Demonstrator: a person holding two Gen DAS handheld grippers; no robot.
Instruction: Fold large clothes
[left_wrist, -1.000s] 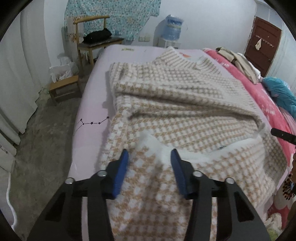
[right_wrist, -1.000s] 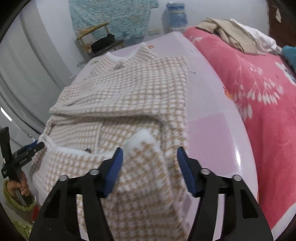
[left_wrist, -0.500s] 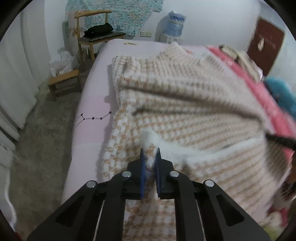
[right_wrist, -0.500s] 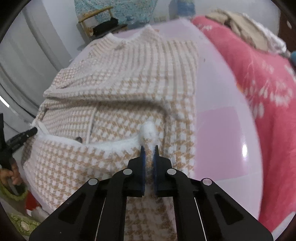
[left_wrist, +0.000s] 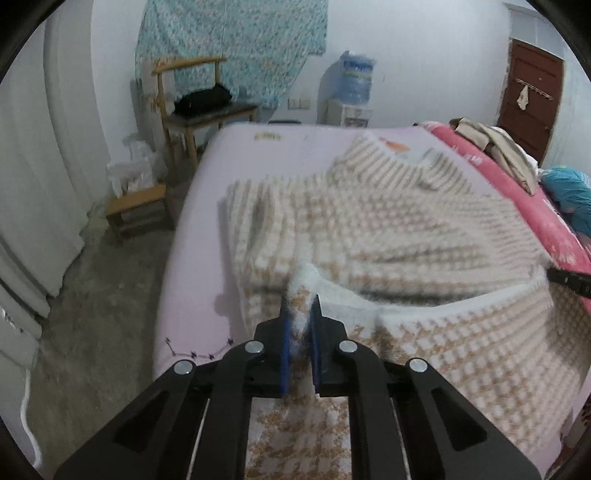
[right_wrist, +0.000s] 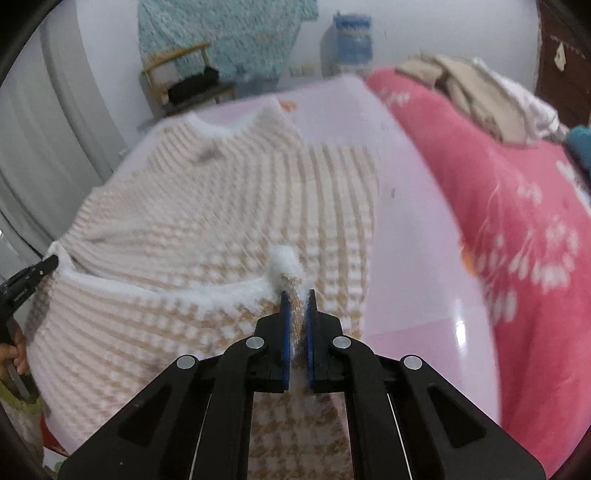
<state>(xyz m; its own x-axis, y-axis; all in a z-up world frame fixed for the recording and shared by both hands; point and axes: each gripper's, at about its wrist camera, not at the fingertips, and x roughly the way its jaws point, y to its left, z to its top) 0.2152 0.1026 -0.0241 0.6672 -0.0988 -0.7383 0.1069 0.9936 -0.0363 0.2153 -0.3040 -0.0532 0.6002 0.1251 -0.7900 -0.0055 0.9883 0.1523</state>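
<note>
A large beige-and-white houndstooth sweater (left_wrist: 388, 221) lies spread on a pink bed sheet (left_wrist: 280, 155), collar at the far end. My left gripper (left_wrist: 298, 314) is shut on the left corner of its white-trimmed bottom hem and holds it raised. My right gripper (right_wrist: 296, 302) is shut on the hem's right corner, also lifted above the sweater (right_wrist: 229, 206). The hem stretches between the two grippers over the sweater's lower half. The left gripper's tip shows at the left edge of the right wrist view (right_wrist: 40, 267).
A red floral blanket (right_wrist: 517, 221) with piled clothes (right_wrist: 480, 92) covers the bed's right side. Left of the bed stand a wooden chair (left_wrist: 199, 107), a low stool (left_wrist: 136, 210) and bare floor. A water dispenser (left_wrist: 351, 88) stands at the far wall.
Both grippers closed on the hem corners, then lifted them and carried the hem forward over the sweater toward the collar.
</note>
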